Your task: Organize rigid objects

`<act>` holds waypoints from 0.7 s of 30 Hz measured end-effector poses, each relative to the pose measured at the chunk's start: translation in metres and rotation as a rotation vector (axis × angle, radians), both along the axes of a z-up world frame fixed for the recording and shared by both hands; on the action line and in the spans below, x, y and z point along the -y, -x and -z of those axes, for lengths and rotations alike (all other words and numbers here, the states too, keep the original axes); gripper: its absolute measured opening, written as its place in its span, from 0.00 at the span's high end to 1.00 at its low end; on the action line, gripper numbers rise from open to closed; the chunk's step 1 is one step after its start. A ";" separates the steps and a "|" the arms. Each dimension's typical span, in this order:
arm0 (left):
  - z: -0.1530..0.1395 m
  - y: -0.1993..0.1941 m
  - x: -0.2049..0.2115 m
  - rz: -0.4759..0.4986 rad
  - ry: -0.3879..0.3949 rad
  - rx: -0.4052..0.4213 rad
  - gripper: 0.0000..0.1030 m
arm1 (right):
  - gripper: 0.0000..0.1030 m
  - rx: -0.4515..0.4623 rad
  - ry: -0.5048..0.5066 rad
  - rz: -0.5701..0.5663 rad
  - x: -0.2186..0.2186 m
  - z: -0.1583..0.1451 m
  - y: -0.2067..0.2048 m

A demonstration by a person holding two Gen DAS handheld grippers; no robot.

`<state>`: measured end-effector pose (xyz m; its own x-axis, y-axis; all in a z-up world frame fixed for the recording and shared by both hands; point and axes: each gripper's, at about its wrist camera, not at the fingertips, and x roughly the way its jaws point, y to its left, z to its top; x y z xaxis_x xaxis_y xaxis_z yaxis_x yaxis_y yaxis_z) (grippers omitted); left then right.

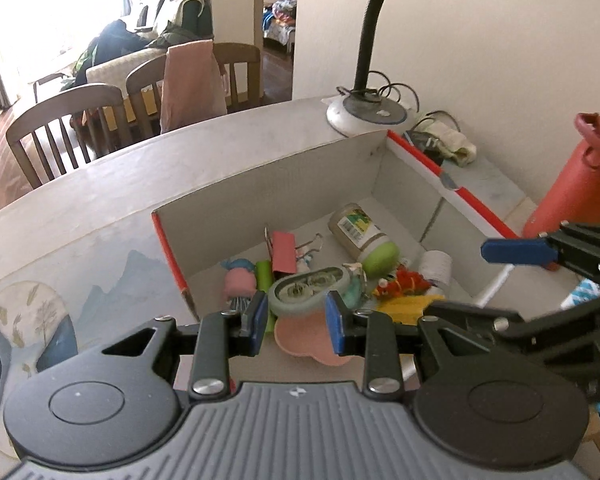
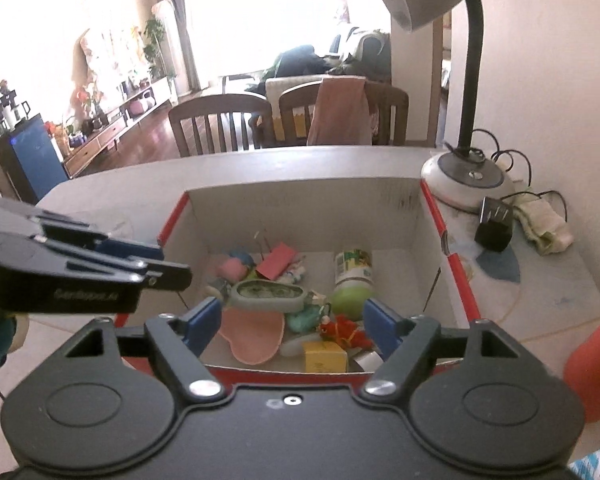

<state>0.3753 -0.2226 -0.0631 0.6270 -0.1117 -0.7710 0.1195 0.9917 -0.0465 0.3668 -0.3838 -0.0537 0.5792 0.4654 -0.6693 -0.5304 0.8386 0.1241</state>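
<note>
Left gripper: at 6 o'clock, blue pads apart, nothing between them, above the box's near end.
Box: white walls, red rims, centre of view.
Contents: bottle with green cap, pink binder clip, grey-green tape dispenser, pink heart-shaped dish.
Right gripper: at 3 o'clock, jaws spread, over the box's right rim.
Lamp base: 12 o'clock.
Red bottle: 2 o'clock.

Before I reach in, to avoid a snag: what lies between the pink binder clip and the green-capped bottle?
Right wrist view: bare box floor separates pink binder clip from green-capped bottle.
</note>
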 end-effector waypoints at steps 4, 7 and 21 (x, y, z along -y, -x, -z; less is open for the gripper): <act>-0.006 0.020 -0.007 0.005 0.005 0.020 0.67 | 0.22 0.009 -0.015 0.019 0.000 -0.007 0.010; -0.009 0.032 -0.012 0.015 0.018 0.042 0.47 | 0.21 0.012 -0.028 0.031 0.001 -0.010 0.017; -0.023 0.072 -0.025 0.035 0.057 0.098 0.35 | 0.08 0.062 -0.109 0.068 0.004 -0.031 0.056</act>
